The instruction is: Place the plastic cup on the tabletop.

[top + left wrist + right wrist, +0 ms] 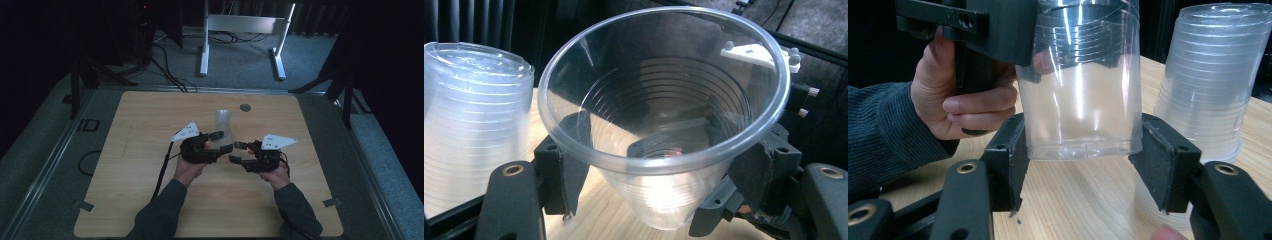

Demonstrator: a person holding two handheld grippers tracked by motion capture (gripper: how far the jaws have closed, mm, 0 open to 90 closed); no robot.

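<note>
Dim room, wooden table, carpeted floor.

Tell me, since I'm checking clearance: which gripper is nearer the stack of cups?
Left. The left gripper, closed around a single clear cup, sits right beside the stack of cups. The right gripper sits farther out, at the single cup's base.
</note>
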